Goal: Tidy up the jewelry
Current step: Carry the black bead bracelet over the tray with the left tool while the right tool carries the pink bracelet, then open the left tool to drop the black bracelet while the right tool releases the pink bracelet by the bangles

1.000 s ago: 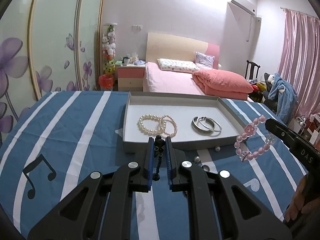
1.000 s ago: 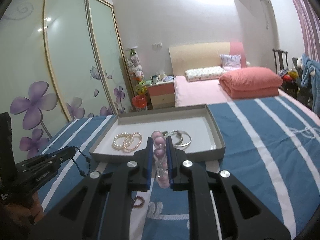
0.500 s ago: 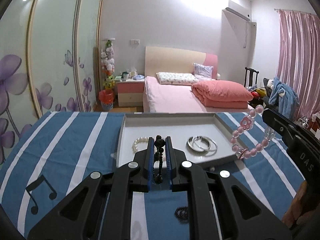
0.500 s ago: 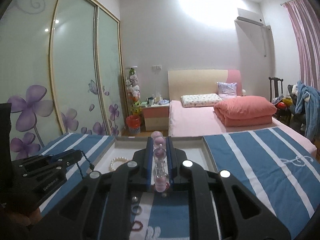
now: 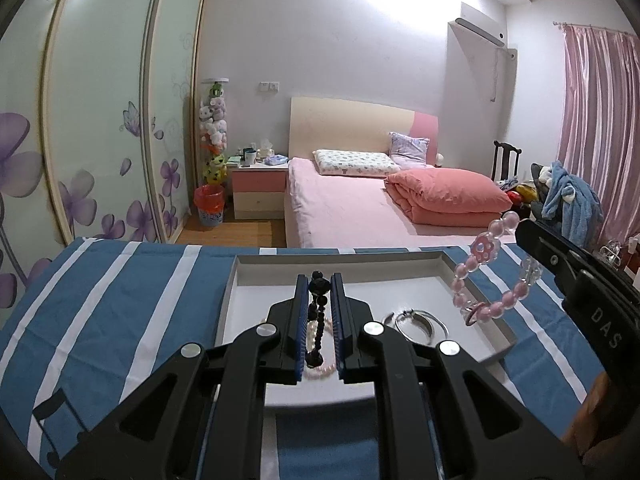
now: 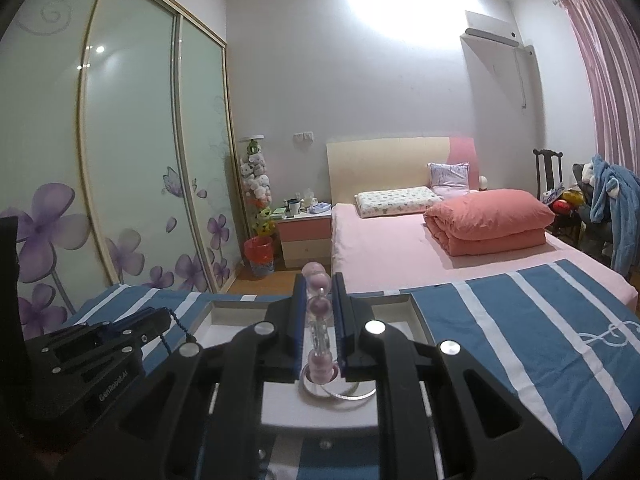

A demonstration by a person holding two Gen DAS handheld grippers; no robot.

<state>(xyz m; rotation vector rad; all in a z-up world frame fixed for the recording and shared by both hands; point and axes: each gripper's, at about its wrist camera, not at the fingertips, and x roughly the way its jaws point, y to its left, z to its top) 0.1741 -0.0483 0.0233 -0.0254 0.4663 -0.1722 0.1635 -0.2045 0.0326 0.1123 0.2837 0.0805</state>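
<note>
My left gripper point(image 5: 319, 280) is shut on a black bead bracelet point(image 5: 318, 322) that hangs between its blue pads, above the near part of a shallow grey tray point(image 5: 230, 300). Pearl bracelets point(image 5: 320, 370) and silver bangles point(image 5: 420, 324) lie in the tray below. At the right of the left wrist view my right gripper point(image 5: 520, 232) carries a pink bead bracelet point(image 5: 486, 276) with a flower charm over the tray's right rim. In the right wrist view that gripper point(image 6: 318, 280) is shut on the pink bracelet point(image 6: 318, 308), with silver bangles point(image 6: 336, 392) under it and the left gripper point(image 6: 170, 316) at lower left.
The tray point(image 6: 418, 312) rests on a blue cloth with white stripes point(image 5: 100, 300). Beyond it are a pink bed point(image 5: 360, 204), a bedside cabinet point(image 5: 258, 188), sliding wardrobe doors with purple flowers point(image 5: 100, 140) and pink curtains point(image 5: 600, 120).
Both grippers have moved forward and a little up, from in front of the tray to over it. The left keeps the black bracelet, the right the pink one.
</note>
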